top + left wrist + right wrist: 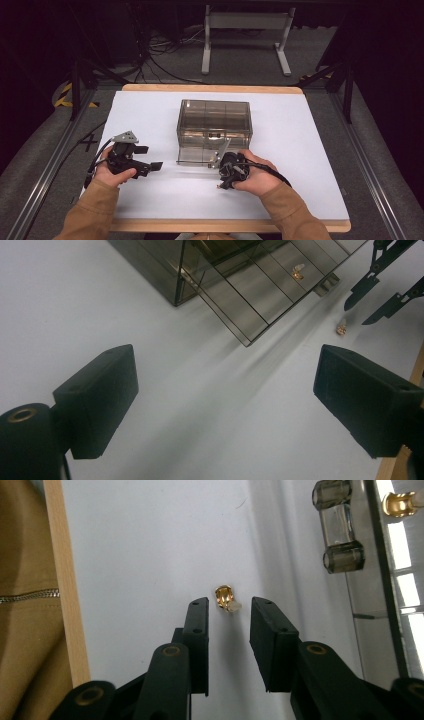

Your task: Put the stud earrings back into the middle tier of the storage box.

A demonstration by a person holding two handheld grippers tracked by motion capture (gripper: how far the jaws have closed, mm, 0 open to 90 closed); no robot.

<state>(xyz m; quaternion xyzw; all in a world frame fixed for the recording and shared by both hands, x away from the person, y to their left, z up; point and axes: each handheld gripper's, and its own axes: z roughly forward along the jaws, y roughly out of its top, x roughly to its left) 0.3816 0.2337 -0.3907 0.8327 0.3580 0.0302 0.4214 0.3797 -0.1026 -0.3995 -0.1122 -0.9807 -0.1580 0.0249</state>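
A: Report the high view.

B: I see a white table top [300,150] carrying 1 smoked clear box [214,125] with its front flap [197,161] lowered onto the surface. My left gripper [152,159] sits left of the box, held in the left hand [114,172]. My right gripper [216,161] is held in the right hand [255,175] at the flap's right front corner, tips pointing toward the box.

A: Left gripper view?

B: The left gripper [225,390] has its jaws spread wide, with nothing between them and only bare table below. Ahead lies the lowered flap [260,290], with 1 small gold-coloured piece [298,272] on its panels. A 2nd small gold piece [342,329] lies on the table just beside the flap edge, directly below the right gripper's tips [370,300].

A: Right gripper view?

B: The right gripper [229,615] has its jaws at a narrow gap, holding nothing. The gold piece [225,598] lies on the table just beyond the tips, centred on the gap; I cannot tell whether either jaw touches it. The flap's handle [340,525] is at upper right, with the other gold piece [400,504] beside it.
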